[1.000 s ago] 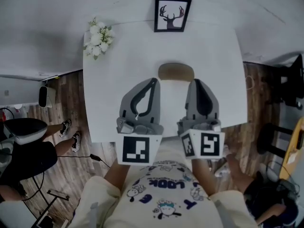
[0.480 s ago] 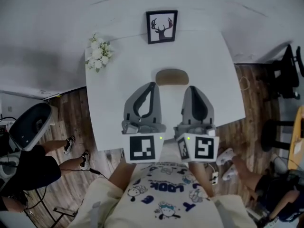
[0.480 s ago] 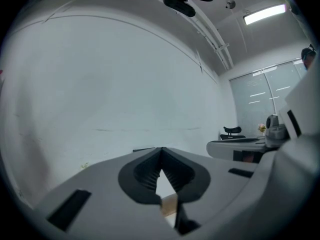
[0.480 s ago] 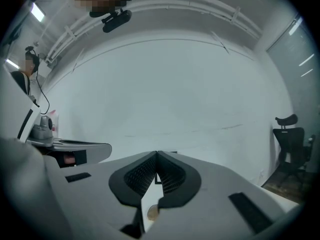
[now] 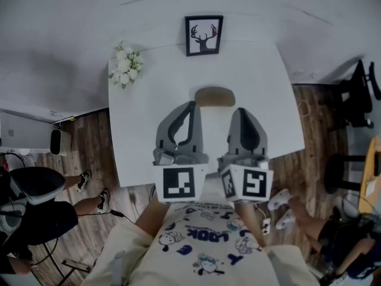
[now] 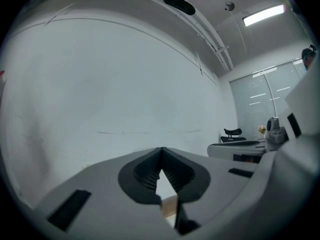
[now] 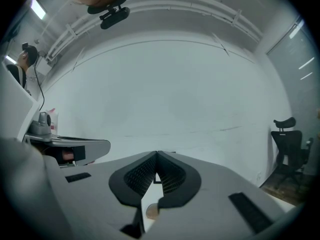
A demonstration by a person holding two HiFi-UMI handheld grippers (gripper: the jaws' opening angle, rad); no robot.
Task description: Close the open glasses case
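Note:
A tan oval glasses case (image 5: 215,96) lies on the white table (image 5: 143,130), toward its middle; from above its lid looks down. My left gripper (image 5: 191,104) hovers just short of the case's left end, jaws shut with nothing in them. My right gripper (image 5: 240,110) is held short of the case's right end, also shut and empty. In the left gripper view the left gripper (image 6: 161,149) points level at a white wall, and a sliver of the tan case (image 6: 170,206) shows below the jaws. The right gripper (image 7: 157,154) likewise shows a bit of tan case (image 7: 151,211) beneath it.
A framed deer picture (image 5: 203,35) stands at the table's far edge and a bunch of white flowers (image 5: 125,64) at its far left corner. A seated person (image 5: 36,213) is on the floor side at left; dark office chairs (image 5: 357,100) stand at right.
Both grippers have risen a little over the near part of the table and stayed shut. The head view has shifted. The case has not moved.

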